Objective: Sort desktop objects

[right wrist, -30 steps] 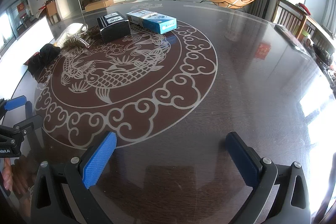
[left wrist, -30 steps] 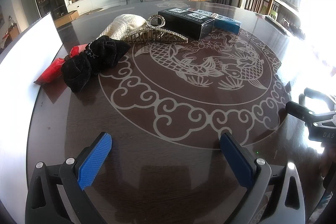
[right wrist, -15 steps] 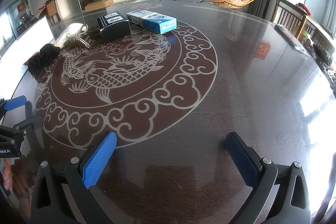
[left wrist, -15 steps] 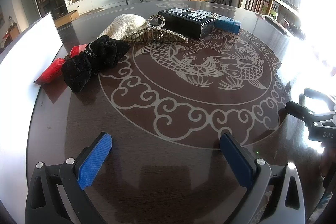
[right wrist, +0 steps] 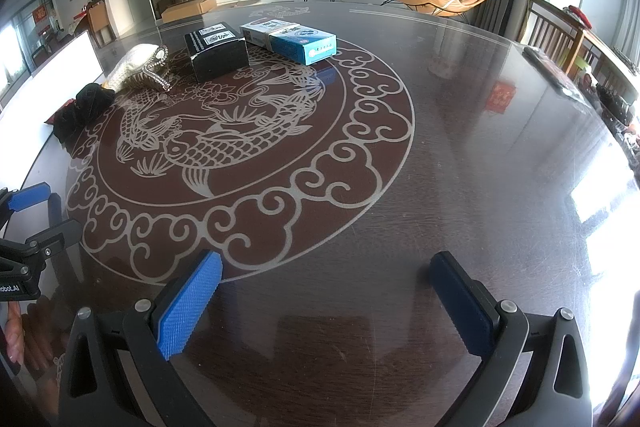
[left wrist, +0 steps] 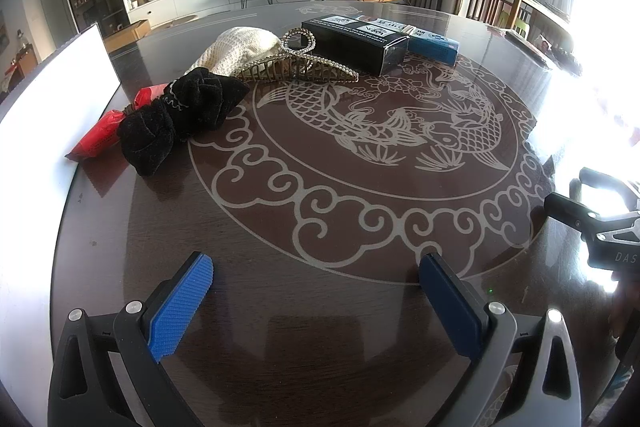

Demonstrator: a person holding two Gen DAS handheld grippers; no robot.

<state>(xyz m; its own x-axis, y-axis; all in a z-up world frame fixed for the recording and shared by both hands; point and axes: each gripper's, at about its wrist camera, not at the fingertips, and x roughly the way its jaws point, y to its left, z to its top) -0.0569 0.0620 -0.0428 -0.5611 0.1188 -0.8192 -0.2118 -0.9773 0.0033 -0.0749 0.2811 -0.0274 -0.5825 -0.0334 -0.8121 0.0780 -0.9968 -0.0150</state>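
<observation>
On the dark round table (left wrist: 320, 307) lie a black scrunchie (left wrist: 180, 115), a red packet (left wrist: 104, 131) behind it, a cream knitted pouch (left wrist: 240, 49), a rhinestone hair claw (left wrist: 298, 65), a black box (left wrist: 356, 41) and a blue box (left wrist: 434, 45). The right wrist view shows the black box (right wrist: 218, 53), blue box (right wrist: 292, 39), claw (right wrist: 154, 75) and scrunchie (right wrist: 80, 109). My left gripper (left wrist: 316, 285) is open and empty, near the table's front edge. My right gripper (right wrist: 326, 281) is open and empty, well short of the objects.
A white board (left wrist: 48, 95) stands along the table's left edge. Each gripper shows at the other view's side: the right one (left wrist: 600, 227), the left one (right wrist: 28, 227). Chairs (right wrist: 560, 27) and clutter stand beyond the right rim.
</observation>
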